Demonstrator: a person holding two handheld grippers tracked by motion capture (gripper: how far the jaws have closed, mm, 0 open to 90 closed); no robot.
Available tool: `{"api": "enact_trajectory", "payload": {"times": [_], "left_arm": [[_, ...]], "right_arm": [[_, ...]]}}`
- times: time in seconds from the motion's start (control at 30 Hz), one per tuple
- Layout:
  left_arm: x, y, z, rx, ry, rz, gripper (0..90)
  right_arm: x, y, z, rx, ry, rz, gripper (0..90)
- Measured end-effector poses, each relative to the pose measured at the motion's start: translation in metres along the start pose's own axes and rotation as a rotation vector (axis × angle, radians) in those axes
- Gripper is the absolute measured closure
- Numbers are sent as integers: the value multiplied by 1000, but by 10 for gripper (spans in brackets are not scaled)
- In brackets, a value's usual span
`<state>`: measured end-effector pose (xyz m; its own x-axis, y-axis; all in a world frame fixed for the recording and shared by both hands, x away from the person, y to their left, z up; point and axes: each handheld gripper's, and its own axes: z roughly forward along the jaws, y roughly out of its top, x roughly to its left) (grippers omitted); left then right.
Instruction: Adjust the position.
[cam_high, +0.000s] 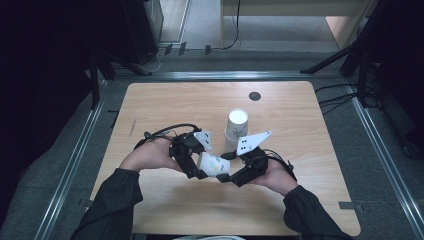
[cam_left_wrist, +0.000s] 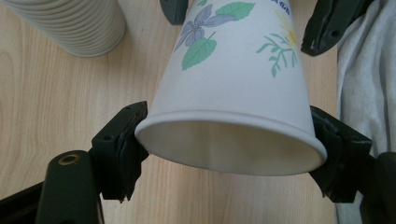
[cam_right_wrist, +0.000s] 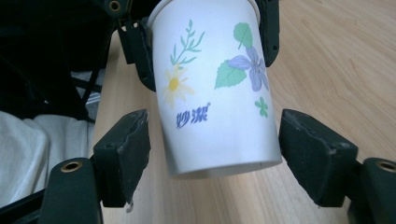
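A white paper cup (cam_high: 212, 164) printed with flowers and leaves lies on its side between my two grippers, just above the table. My left gripper (cam_left_wrist: 229, 149) is shut on the cup (cam_left_wrist: 233, 84) at its open rim, with a pad pressing on each side. My right gripper (cam_right_wrist: 215, 144) stands open around the cup's (cam_right_wrist: 210, 93) base end, with a gap between each pad and the wall. In the high view the left gripper (cam_high: 192, 161) comes in from the left and the right gripper (cam_high: 232, 172) from the right, and they meet at the cup.
A stack of white paper cups (cam_high: 236, 125) stands upright just behind the grippers, and its ribbed side (cam_left_wrist: 70, 28) is close to the held cup. A dark round spot (cam_high: 255, 96) marks the wooden table (cam_high: 165, 105) near its far edge.
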<state>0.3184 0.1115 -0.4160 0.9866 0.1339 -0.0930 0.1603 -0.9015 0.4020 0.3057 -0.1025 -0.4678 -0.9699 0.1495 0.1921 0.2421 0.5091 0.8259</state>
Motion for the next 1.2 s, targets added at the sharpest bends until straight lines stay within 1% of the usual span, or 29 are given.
{"api": "enact_trajectory", "payload": {"times": [0.03, 0.1, 0.17, 0.27, 0.33, 0.4, 0.5, 0.57, 0.6, 0.63, 0.67, 0.7, 0.77, 0.83, 0.87, 0.93, 0.97, 1.07, 1.1, 1.13, 1.17, 1.2], "left_arm": [[1, 2, -2, 6, 4, 12, 226], [1, 4, -4, 7, 3, 9, 226], [3, 9, -9, 33, 17, 28, 225], [2, 12, -8, 34, 31, 40, 226], [0, 12, -6, 43, 27, 44, 225], [0, 11, -4, 57, 23, 43, 225], [1, 11, -1, 63, 17, 31, 226], [1, 11, 1, 63, 15, 28, 226], [1, 10, 1, 58, 16, 24, 225], [1, 10, 1, 52, 13, 22, 226], [1, 10, 1, 49, 5, 20, 226], [1, 10, 1, 44, 6, 24, 225], [1, 9, 0, 35, 2, 19, 225], [1, 9, 0, 34, 0, 18, 225], [1, 9, 0, 33, 0, 21, 225], [0, 8, 0, 16, 6, 31, 224], [0, 7, -1, 13, 12, 41, 223], [0, 6, -3, -6, 20, 53, 203], [0, 6, -4, -23, 26, 47, 184], [0, 6, -4, -23, 26, 47, 148], [1, 6, -6, -43, 28, 36, 119], [2, 5, -7, -50, 28, 30, 118]], "right_arm": [[0, 1, 1, -5, 1, 2, 261], [0, 2, 1, -6, 3, 3, 261], [0, 5, 2, -16, -8, -15, 261], [0, 5, 2, -11, -21, -10, 261], [-1, 4, 2, -7, -19, -8, 262], [-1, 3, 2, 0, -15, 1, 262], [-1, 3, 4, 6, -20, -11, 262], [-1, 2, 5, 12, -15, -9, 268], [0, 2, 6, 18, -12, -5, 273], [-1, 2, 6, 18, -15, -12, 276], [-1, 2, 6, 22, -15, -7, 280], [-1, 2, 6, 22, -15, -7, 286], [-1, 2, 6, 20, -7, -4, 308], [-1, 2, 6, 22, -13, -6, 319], [0, 3, 6, 22, -12, -7, 321], [0, 3, 6, 25, -11, -8, 328], [0, 3, 6, 24, -13, -13, 331], [1, 3, 5, 21, -18, -23, 331], [1, 4, 4, 18, -18, -19, 332], [1, 4, 4, 18, -18, -19, 332], [0, 4, 3, 9, -28, -22, 332], [-1, 4, 1, 5, -30, -19, 332]]}}
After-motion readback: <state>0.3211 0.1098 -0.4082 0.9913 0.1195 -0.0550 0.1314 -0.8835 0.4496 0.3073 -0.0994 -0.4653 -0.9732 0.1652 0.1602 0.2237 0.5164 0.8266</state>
